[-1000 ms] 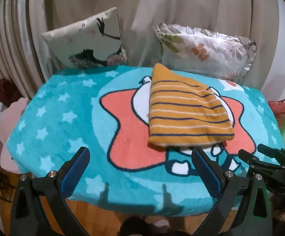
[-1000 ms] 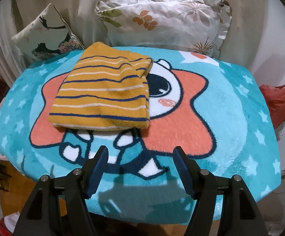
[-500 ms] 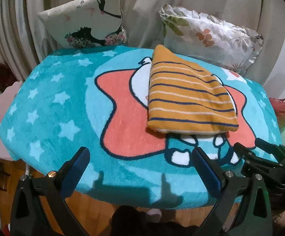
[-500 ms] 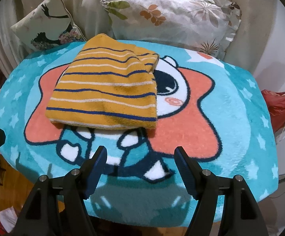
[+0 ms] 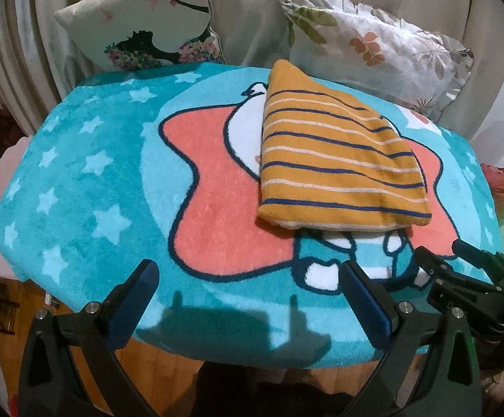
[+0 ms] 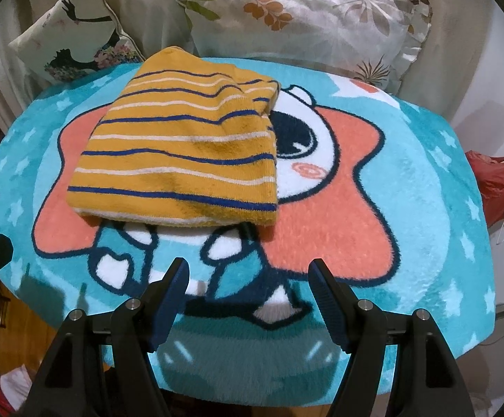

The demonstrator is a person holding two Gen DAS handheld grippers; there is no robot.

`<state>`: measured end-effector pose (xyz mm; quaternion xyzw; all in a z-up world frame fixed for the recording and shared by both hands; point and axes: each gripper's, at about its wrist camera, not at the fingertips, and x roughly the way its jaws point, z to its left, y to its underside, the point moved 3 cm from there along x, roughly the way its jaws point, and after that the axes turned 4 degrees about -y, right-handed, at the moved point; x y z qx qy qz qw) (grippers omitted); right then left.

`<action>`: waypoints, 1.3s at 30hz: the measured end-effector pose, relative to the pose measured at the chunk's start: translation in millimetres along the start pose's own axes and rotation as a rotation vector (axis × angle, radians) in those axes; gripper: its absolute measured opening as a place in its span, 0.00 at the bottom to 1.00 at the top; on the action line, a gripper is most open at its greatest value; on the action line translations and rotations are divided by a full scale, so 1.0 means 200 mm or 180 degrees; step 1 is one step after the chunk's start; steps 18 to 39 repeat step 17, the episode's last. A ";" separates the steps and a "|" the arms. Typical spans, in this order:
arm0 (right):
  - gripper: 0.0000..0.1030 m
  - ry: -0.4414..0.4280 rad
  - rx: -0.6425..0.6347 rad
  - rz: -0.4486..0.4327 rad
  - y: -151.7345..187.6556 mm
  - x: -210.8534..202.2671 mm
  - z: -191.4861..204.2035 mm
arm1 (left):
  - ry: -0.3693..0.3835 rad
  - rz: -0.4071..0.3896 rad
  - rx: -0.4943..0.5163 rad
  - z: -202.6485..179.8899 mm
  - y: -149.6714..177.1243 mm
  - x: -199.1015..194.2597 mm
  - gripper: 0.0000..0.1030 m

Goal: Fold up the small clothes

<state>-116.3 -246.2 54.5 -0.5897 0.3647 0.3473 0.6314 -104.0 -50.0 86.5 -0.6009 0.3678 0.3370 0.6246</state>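
We see lots of open blue blanket (image 5: 78,187) on the left side, with nothing lying on it, so a gripper could slide there. The front strip of blanket near us is bare too. The striped yellow cloth (image 6: 182,153) sits folded in the middle, a soft bump in the way. To its right the blanket is bare again, out to the edge. At the back, a bird cushion (image 5: 144,21) and a flowery pillow (image 6: 307,17) block the far edge like a wall. A red bag (image 6: 498,180) sits off the right edge. The other gripper (image 5: 467,278) pokes in at the left camera's right side.
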 end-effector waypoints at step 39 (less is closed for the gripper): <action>0.74 0.0008 -0.0052 -0.0004 -0.09 0.06 0.01 | -0.0051 0.0128 -0.0037 -0.01 -0.08 0.11 1.00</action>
